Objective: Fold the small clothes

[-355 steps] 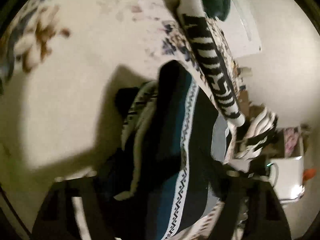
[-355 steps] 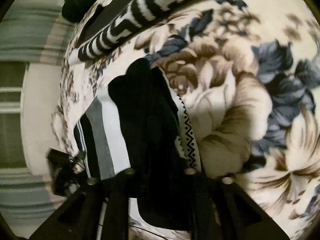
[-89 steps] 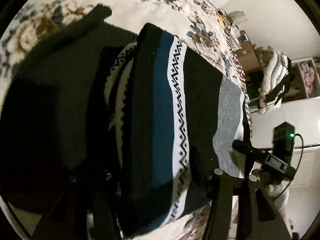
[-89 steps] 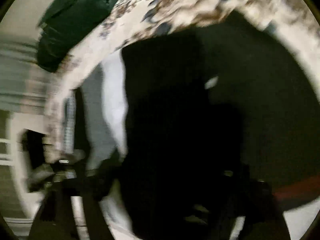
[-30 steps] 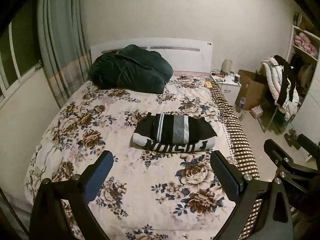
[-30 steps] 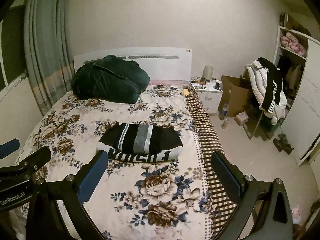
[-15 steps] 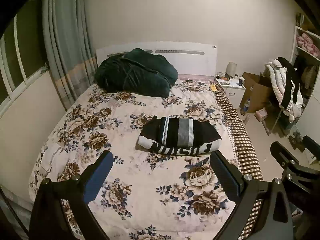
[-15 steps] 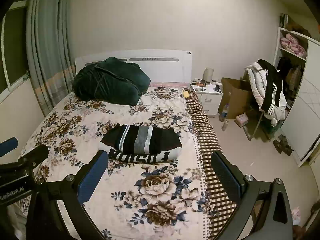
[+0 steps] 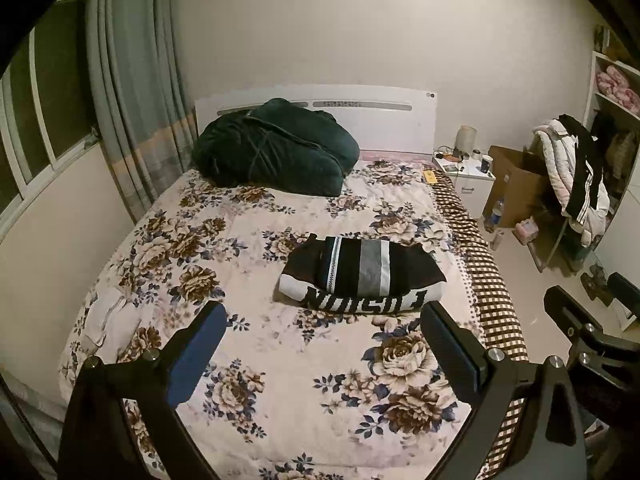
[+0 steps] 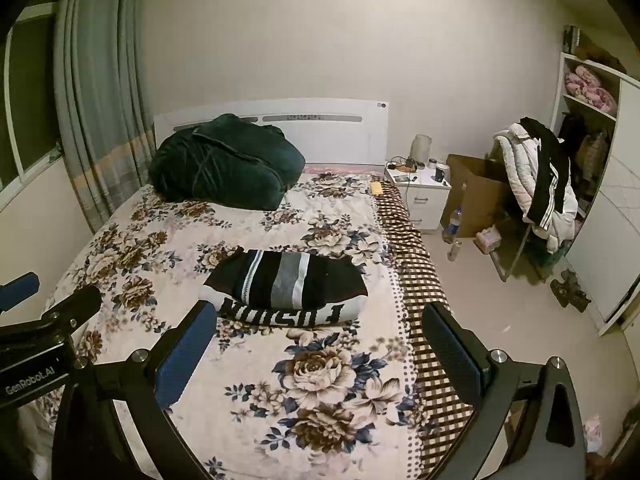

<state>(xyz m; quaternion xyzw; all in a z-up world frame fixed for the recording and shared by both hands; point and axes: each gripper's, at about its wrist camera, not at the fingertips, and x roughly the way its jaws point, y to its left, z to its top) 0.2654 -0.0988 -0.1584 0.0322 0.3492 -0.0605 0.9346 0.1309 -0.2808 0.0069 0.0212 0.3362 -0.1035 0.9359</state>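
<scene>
Change: both grippers are now being held well back from the folded sweater (image 9: 362,276), which was being gripped seconds ago; folding is judged finished.
Left gripper (image 9: 322,334): fingers spread, nothing being held.
Right gripper (image 10: 320,334): likewise released, empty.
Sweater: lying beside the bed (image 9: 280,420)'s checked right edge.
Room: open quilt is being left around the sweater; green bundle (image 9: 272,152) well beyond.

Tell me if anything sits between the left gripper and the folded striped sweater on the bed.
Nothing visible does. Only bare floral bedspread lies between the open left gripper and the folded striped sweater.
</scene>
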